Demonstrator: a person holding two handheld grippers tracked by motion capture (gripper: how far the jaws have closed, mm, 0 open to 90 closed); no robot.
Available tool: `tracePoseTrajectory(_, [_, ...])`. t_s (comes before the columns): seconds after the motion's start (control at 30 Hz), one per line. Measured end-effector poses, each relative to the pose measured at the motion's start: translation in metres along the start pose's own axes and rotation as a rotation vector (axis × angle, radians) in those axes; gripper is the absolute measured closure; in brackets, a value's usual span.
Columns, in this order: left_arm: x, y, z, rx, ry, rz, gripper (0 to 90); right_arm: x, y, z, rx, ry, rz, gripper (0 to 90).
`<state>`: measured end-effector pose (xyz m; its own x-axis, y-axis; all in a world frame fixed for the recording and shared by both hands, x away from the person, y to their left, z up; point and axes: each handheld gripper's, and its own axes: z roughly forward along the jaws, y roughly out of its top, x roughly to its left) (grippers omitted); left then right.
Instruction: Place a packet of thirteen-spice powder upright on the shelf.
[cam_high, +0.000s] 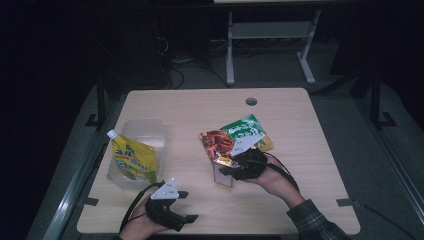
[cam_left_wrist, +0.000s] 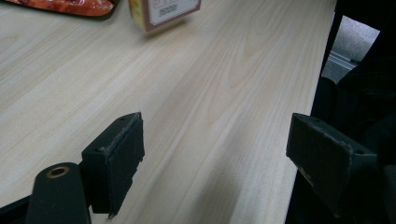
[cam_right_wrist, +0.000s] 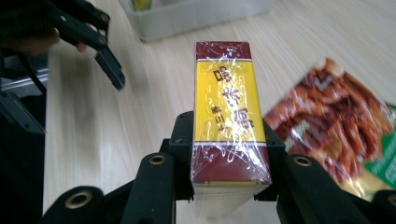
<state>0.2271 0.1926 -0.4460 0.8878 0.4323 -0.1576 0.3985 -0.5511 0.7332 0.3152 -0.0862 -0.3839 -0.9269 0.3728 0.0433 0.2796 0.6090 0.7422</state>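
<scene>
Yellow-and-maroon wrapped box (cam_right_wrist: 229, 112) sits clamped in the right gripper (cam_right_wrist: 229, 161), while the left gripper (cam_left_wrist: 215, 154) gapes empty.

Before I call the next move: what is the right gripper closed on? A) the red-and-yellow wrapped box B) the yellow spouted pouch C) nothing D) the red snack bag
A: in the right gripper view the right gripper has both jaws pressed against the sides of the red-and-yellow wrapped box.
</scene>
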Motion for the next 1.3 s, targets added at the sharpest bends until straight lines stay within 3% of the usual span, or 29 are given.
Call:
tracePoseTrajectory(0.2, [0.001, 0.0, 0.001, 0.0, 0.007, 0.014, 17.7, -0.008, 0.024, 0.01, -0.006, 0.033, -0.048, 67.0])
tracePoseTrajectory(0.5, [0.001, -0.001, 0.002, -0.008, -0.001, -0.007, 17.5, -0.017, 0.063, 0.029, -0.027, 0.067, -0.094, 67.0])
tracePoseTrajectory(0.77, [0.001, 0.0, 0.002, -0.005, -0.001, 0.007, 17.4, -0.022, 0.094, 0.05, -0.027, 0.093, -0.137, 67.0])
tracePoseTrajectory(0.9, [0.002, 0.0, 0.002, -0.004, -0.005, 0.014, 17.3, -0.024, 0.108, 0.061, -0.04, 0.119, -0.178, 67.0])
tracePoseTrajectory(1.3, [0.0, 0.001, 0.005, 0.0, -0.014, 0.026, 17.4, -0.02, 0.144, 0.086, -0.056, 0.16, -0.22, 67.0])
